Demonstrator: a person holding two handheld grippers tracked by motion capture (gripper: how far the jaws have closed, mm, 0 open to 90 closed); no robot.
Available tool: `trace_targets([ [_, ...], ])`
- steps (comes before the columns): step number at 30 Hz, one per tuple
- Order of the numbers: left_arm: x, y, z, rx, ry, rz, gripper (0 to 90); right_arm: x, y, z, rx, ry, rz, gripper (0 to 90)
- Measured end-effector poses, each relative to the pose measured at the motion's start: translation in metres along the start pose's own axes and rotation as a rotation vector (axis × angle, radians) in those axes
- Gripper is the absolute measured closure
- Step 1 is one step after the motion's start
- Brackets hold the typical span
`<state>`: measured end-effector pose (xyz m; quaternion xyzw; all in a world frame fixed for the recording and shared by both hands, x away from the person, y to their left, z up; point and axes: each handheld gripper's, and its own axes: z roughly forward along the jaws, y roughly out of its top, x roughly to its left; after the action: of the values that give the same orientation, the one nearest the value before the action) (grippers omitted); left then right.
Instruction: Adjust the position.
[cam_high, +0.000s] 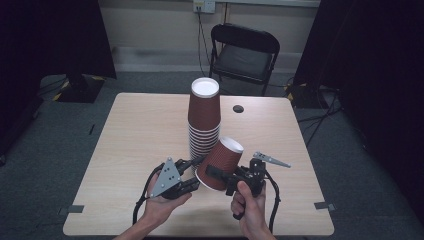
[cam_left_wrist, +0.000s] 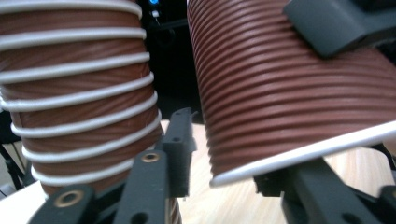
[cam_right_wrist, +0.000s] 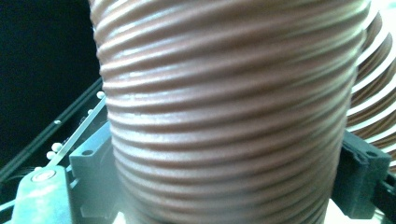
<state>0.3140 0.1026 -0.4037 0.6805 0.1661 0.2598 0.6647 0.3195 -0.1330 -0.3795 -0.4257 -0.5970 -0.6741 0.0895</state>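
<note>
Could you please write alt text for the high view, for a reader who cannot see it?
The right gripper holds a tilted, upside-down brown paper cup beside a tall stack of upside-down cups on a wooden table. The left gripper reaches toward the stack's base. A black folding chair stands behind.

black grippers, grey triangular plates, black cables

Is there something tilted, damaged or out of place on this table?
The single brown cup is tilted, upside down, clamped in the right gripper beside the upright stack of cups. That looks like handling, not an accident. No spill or damage is visible.
</note>
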Motion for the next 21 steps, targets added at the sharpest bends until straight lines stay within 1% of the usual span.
trace_targets([
  [2,-0.0001,0.0003,0.0004,-0.007,-0.005,-0.005,68.4,0.0010,-0.0004,0.0002,0.001,0.001,0.011,13.7],
  [4,-0.0002,-0.0001,0.0025,-0.028,-0.001,-0.015,69.9,0.0016,-0.0011,0.0011,-0.001,0.009,0.016,13.7],
  [5,-0.0002,-0.0001,0.0025,-0.028,-0.001,-0.015,70.7,0.0016,-0.0011,0.0011,-0.001,0.009,0.016,13.7],
  [6,-0.0015,-0.0007,0.0046,-0.037,0.007,-0.001,69.4,0.0014,-0.0017,0.0022,0.001,0.020,0.033,13.7],
  [7,-0.0016,-0.0010,0.0048,-0.038,0.017,0.010,69.3,0.0012,-0.0023,0.0027,-0.004,0.023,0.035,13.7],
  [9,-0.0011,-0.0017,0.0056,-0.043,0.021,0.017,72.9,0.0014,-0.0027,0.0032,-0.006,0.020,0.033,13.8],
  [10,0.0010,-0.0028,0.0057,-0.049,0.030,0.010,72.9,0.0012,-0.0031,0.0041,-0.003,0.017,0.035,13.8],
  [11,0.0019,-0.0036,0.0059,-0.057,0.032,0.004,77.9,0.0007,-0.0035,0.0055,0.000,0.022,0.040,13.8],
  [12,0.0020,-0.0044,0.0068,-0.060,0.032,0.001,79.2,0.0005,-0.0039,0.0061,0.001,0.022,0.042,13.7],
  [13,0.0017,-0.0050,0.0069,-0.063,0.037,0.009,79.4,0.0007,-0.0042,0.0065,0.001,0.012,0.037,13.3],
  [15,0.0021,-0.0053,0.0070,-0.064,0.035,0.017,80.2,0.0003,-0.0045,0.0067,-0.003,0.013,0.026,12.4],
  [18,0.0036,-0.0057,0.0060,-0.066,0.031,0.037,81.3,-0.0020,-0.0061,0.0078,-0.016,0.031,0.016,11.4],
  [20,0.0031,-0.0063,0.0060,-0.064,0.030,0.037,82.1,-0.0038,-0.0062,0.0092,-0.017,0.042,0.015,10.7],
  [21,0.0030,-0.0067,0.0059,-0.065,0.037,0.043,82.4,-0.0043,-0.0060,0.0091,-0.019,0.038,0.013,10.9],
])
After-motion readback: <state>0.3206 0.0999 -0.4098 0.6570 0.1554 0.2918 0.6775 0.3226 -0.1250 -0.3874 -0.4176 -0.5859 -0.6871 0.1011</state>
